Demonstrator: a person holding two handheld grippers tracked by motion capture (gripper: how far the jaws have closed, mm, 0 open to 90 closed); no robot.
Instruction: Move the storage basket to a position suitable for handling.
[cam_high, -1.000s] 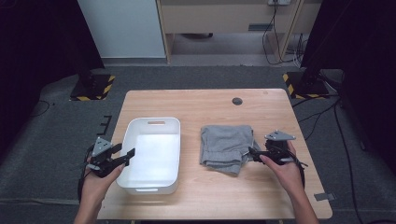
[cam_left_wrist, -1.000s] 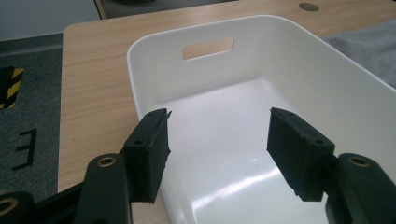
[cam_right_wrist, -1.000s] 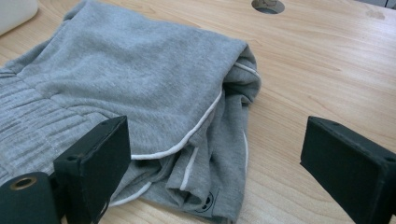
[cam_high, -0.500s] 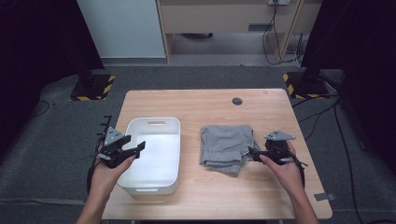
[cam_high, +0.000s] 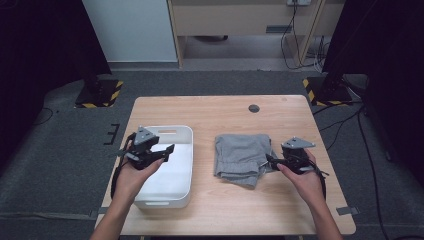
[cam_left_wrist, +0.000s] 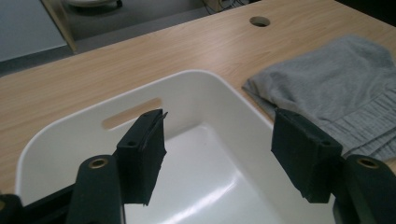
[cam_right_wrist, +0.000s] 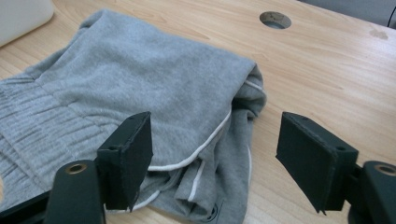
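1. From the high view, I hold my left gripper (cam_high: 159, 151) over the near-left part of the white bin (cam_high: 185, 134), which stands on the left half of the wooden table (cam_high: 220, 112). Its jaws are parted, with nothing between them. My right gripper (cam_high: 270, 160) sits at the right edge of the folded grey garment (cam_high: 240, 155), which lies flat on the table just right of the bin, not touching it. A small round hole (cam_high: 254, 108) is in the tabletop beyond the garment. My right hand (cam_high: 306, 181) rests low on the table behind its tool.

2. In the left gripper view, my two black jaws stand well apart above the bin's (cam_left_wrist: 219, 88) hollow, gripping nothing. The slot handle (cam_left_wrist: 131, 113) in the bin's far wall shows between and beyond them. The grey garment (cam_left_wrist: 336, 88) lies to the right past the bin's rim, with the hole (cam_left_wrist: 259, 21) farther off on the table (cam_left_wrist: 93, 70).

3. In the right gripper view, my jaws have just been closing, yet they stand apart with a clear gap. The near corner of the garment (cam_right_wrist: 140, 84), with its white piping (cam_right_wrist: 201, 149), lies between them. The left jaw sits over the cloth; the right jaw is above bare wood (cam_right_wrist: 336, 70) and off the fabric. The pads are not pressing the cloth. The hole (cam_right_wrist: 275, 19) lies beyond.
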